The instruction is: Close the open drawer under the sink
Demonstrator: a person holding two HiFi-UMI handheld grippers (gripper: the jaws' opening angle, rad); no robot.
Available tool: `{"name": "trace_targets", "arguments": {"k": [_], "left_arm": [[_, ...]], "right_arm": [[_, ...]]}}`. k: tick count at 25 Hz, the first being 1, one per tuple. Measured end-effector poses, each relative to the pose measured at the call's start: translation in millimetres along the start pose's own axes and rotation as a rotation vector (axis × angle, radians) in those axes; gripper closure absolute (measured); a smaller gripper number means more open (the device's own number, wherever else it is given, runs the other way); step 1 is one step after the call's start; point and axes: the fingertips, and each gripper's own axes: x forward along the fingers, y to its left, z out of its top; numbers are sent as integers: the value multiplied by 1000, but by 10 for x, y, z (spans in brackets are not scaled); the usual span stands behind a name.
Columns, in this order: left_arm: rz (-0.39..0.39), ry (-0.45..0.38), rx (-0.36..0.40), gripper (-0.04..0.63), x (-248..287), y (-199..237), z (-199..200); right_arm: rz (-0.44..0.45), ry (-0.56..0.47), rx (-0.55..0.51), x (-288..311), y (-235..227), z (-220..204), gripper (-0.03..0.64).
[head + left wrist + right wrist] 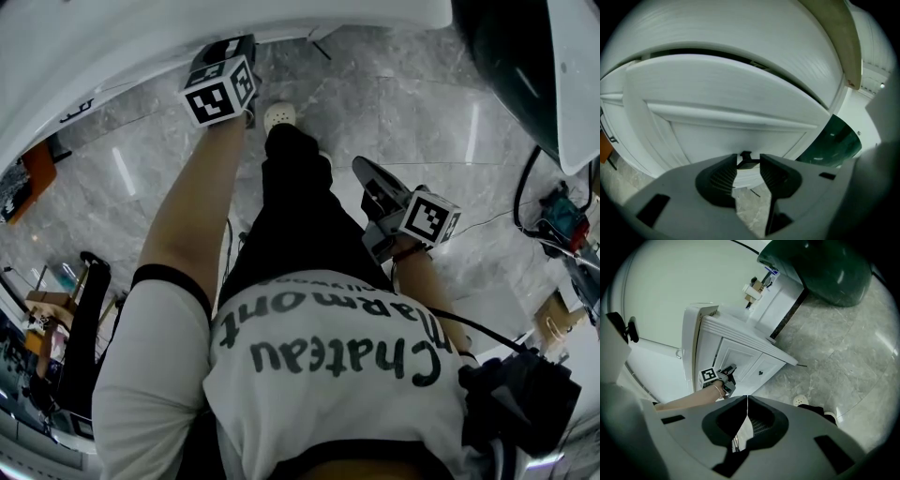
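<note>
In the left gripper view the white drawer front (726, 93) fills the frame, and a dark gap shows along its top edge. My left gripper (748, 161) sits at the panel's lower middle. A small dark knob (747, 158) spans the narrow gap between its tips, gripped. The head view shows that left gripper (225, 80) stretched forward against the white vanity (112, 47). From the right gripper view, the left gripper (725, 376) is at the cabinet front (740, 350). My right gripper (370, 192) hangs back beside the person's leg, its jaws together and holding nothing.
A dark green basin-like object (511, 75) stands to the right of the vanity. Cables and gear (562, 220) lie on the grey marble floor at the right. The person's white shoe (279, 114) is just below the cabinet. A neighbouring cabinet panel carries another knob (761, 372).
</note>
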Motion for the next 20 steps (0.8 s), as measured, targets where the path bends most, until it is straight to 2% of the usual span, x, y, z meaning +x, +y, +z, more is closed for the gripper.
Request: {"name": "trace_targets", "arguments": {"k": [5, 10, 16, 20], "left_arm": [[-24, -5, 12, 448, 50, 2, -53], [-11, 2, -32, 449, 53, 79, -88], [-32, -44, -16, 451, -238, -66, 77], [-46, -110, 15, 463, -647, -253, 300]], "right_arm": [[4, -1, -14, -27, 56, 26, 604], [0, -2, -19, 10, 45, 19, 604], [29, 4, -49, -84, 215, -48, 604], [53, 6, -84, -209, 342, -121, 604]]}}
